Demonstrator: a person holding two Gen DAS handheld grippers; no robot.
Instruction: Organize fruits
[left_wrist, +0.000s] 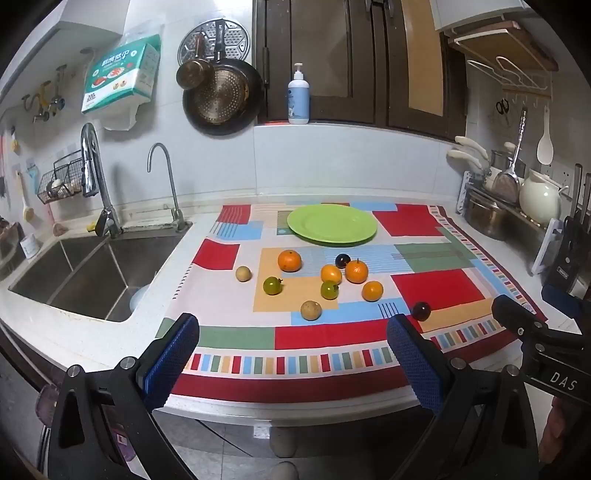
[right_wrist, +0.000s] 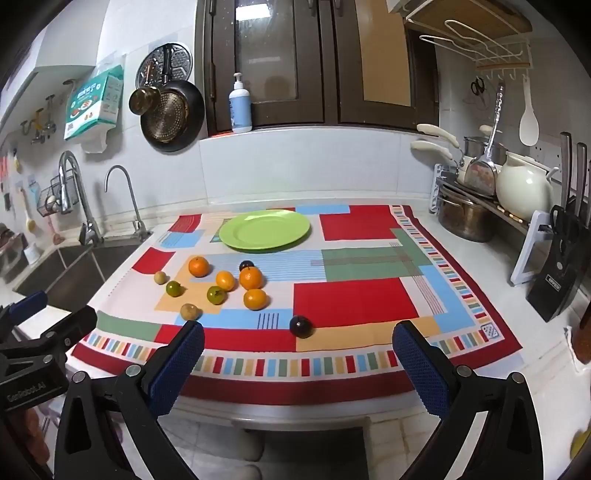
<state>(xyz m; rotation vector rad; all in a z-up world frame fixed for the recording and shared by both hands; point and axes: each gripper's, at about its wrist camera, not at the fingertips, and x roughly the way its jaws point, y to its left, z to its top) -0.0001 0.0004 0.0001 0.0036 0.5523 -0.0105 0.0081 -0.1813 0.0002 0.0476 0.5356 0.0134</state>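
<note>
A green plate (left_wrist: 331, 223) (right_wrist: 264, 229) sits empty at the back of a colourful patterned cloth (left_wrist: 436, 288) (right_wrist: 354, 299). In front of it lie several loose fruits: oranges (left_wrist: 289, 260) (right_wrist: 198, 266), green fruits (left_wrist: 272, 285) (right_wrist: 174, 288), tan fruits (left_wrist: 311, 310) (right_wrist: 189, 311) and two dark plums, one near the front (left_wrist: 421, 311) (right_wrist: 300, 326). My left gripper (left_wrist: 291, 354) is open and empty, held off the counter's front edge. My right gripper (right_wrist: 299, 358) is open and empty, also off the front edge, with the front plum straight ahead.
A steel sink (left_wrist: 92, 273) with taps lies left of the cloth. A dish rack with a pot and a white kettle (right_wrist: 522, 188) and a knife block (right_wrist: 561, 273) stand at the right. Pans hang on the tiled wall. A soap bottle (left_wrist: 298, 96) stands on the sill.
</note>
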